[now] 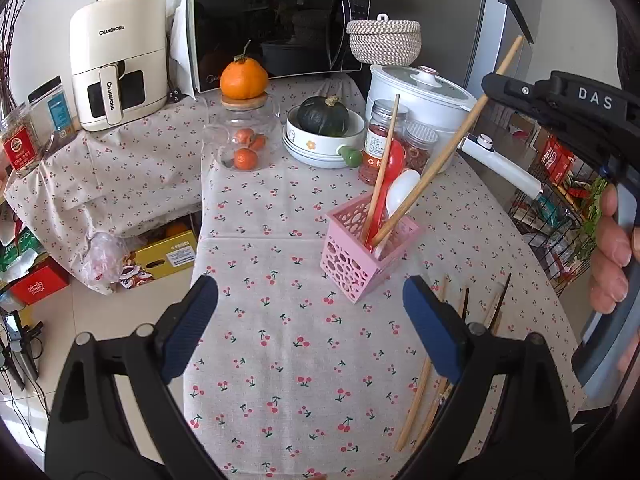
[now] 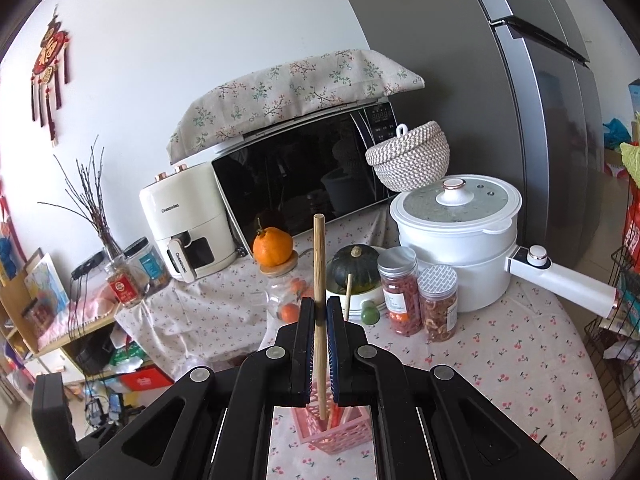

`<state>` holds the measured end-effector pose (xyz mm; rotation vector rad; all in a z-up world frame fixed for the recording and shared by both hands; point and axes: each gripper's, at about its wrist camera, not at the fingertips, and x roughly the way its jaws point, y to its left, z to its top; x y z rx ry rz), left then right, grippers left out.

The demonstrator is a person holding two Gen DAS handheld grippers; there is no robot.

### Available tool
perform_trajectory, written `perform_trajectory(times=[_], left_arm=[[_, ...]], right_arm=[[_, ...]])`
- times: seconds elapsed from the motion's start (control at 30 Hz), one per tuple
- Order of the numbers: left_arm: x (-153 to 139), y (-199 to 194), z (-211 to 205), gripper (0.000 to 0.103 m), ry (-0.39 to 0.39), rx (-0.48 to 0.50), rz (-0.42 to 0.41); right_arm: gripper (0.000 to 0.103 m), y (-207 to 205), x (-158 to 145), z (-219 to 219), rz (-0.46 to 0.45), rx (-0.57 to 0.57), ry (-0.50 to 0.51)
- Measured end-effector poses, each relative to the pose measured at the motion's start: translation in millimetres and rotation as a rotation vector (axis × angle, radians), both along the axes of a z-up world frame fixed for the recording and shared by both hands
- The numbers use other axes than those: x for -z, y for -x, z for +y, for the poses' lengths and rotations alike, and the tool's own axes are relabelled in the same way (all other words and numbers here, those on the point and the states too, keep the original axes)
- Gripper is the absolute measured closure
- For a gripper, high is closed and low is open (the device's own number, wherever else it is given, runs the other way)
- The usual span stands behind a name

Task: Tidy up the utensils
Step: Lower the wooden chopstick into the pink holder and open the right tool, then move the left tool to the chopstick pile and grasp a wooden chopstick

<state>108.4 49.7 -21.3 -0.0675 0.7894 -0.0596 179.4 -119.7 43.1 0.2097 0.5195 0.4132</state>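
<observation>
With the right tool (image 2: 321,312) pinching a chopstick (image 2: 319,280) whose tip is already inside the pink basket (image 1: 360,254), part the pads only once it leans settled, while the spread, empty left tool (image 1: 310,326) reaches for the chopsticks (image 1: 420,396) on the counter (image 1: 280,360).

1. The left wrist view looks steeply down, close over the cherry-print tablecloth (image 1: 280,320), toward the perforated pink plastic utensil basket (image 1: 352,264).
2. The right wrist view sits directly above that basket (image 2: 332,436), facing more level toward the black-fronted microwave (image 2: 304,176).
3. Both share basket, microwave (image 1: 276,28) and white lidded pot (image 1: 416,92).
</observation>
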Motion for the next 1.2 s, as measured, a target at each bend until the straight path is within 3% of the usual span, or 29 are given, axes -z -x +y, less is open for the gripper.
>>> perform_trajectory(times=[0.13,0.2,0.27,0.33,0.57,0.9,1.2], left_arm=[[1.3,-0.5,1.9,0.009,0.000,-0.004,0.008],[1.3,-0.5,1.6,0.009,-0.001,-0.005,0.009],[1.3,-0.4,1.5,0.009,-0.001,-0.005,0.009],[1.4,-0.1,0.8,0.009,-0.003,-0.003,0.011],[3.7,1.0,-10.9,0.009,-0.011,0.037,0.038],[20.6,0.1,-33.4,0.009,-0.002,0.099,0.142],[49.7,-4.5,-62.5,0.009,-0.022,0.159,0.271]], right_arm=[[0.096,-9.7,11.7,2.2,0.051,-0.010,-0.011],[0.086,-10.7,12.6,-0.5,0.063,-0.009,-0.018],[0.059,-7.3,9.7,-4.6,0.054,-0.003,-0.024],[0.044,-2.4,4.1,-10.8,0.038,0.006,-0.034],[0.022,14.9,-6.4,-37.9,0.064,0.067,0.010],[0.015,40.8,11.7,-82.0,0.201,0.148,0.098],[0.014,49.3,63.7,-108.9,0.404,0.190,0.199]])
